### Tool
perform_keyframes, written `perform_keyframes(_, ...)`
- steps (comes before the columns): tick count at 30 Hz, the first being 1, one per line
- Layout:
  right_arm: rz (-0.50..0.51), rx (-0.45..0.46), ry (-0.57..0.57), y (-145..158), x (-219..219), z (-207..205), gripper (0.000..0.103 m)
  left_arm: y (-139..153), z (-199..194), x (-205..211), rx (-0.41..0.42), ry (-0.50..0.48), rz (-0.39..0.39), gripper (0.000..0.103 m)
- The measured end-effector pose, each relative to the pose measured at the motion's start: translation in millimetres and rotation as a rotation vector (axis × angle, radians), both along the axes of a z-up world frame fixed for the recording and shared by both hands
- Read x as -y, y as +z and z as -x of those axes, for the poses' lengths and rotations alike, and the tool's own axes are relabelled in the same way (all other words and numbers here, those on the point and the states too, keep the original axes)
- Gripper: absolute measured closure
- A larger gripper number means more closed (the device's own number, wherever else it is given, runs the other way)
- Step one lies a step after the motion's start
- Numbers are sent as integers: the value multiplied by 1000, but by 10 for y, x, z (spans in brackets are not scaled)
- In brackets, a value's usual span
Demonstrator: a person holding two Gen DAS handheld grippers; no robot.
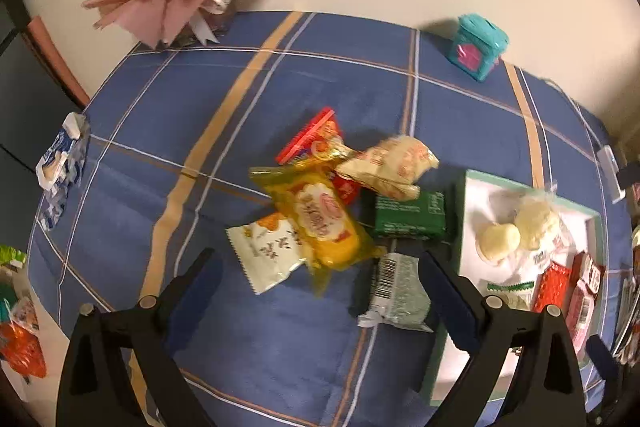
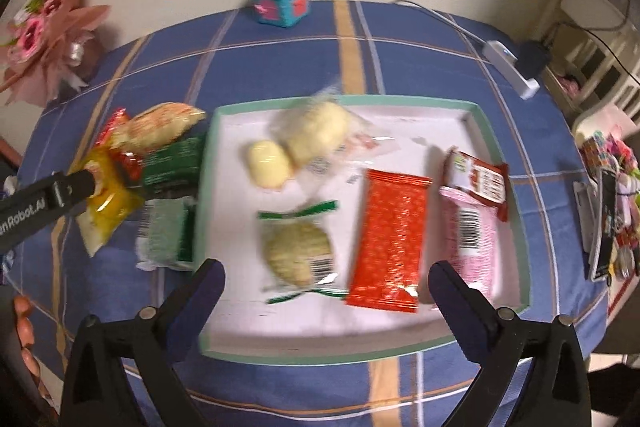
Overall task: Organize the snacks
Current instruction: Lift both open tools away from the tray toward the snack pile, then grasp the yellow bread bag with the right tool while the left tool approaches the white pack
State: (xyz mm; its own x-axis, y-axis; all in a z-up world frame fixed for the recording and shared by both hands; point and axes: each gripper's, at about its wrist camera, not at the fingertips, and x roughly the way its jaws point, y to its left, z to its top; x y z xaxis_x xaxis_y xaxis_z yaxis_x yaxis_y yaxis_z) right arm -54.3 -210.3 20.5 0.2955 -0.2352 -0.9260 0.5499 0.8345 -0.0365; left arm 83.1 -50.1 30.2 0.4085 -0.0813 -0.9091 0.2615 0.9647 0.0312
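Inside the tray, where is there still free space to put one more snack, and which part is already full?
The tray is bare along its far right part, beyond the red packet and the brown bar, and in its near left corner beside the green-edged cookie. The middle is crowded; the pale buns fill the far left.

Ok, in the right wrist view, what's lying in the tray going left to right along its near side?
Green-edged clear packet → red packet → pink packet, all in the tray.
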Motion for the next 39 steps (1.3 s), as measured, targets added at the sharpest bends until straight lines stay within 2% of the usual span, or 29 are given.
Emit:
perform_keyframes(8,3,37,106,1,-440,-250,0,89,-133,-379,12,71,97,5)
perform_keyframes(16,27,73,157,-7,-707,-423,0,34,-247,-640,-33,114,161,5)
perform_keyframes(20,61,82,173,-11,-804,-500,0,-16,-294,-701,-46,125,139,5)
perform_keyframes(25,43,102,182,-16,-841,-605,0,-59,-355,-730,-49,119,102,5)
perform_keyframes(31,47,98,192,-71,-894,-726,0,-120,-423,-817,-67,137,97,5)
perform_keyframes(39,-4,107,161,-175,-802,-832,0,-196,-516,-992,-92,187,116,5)
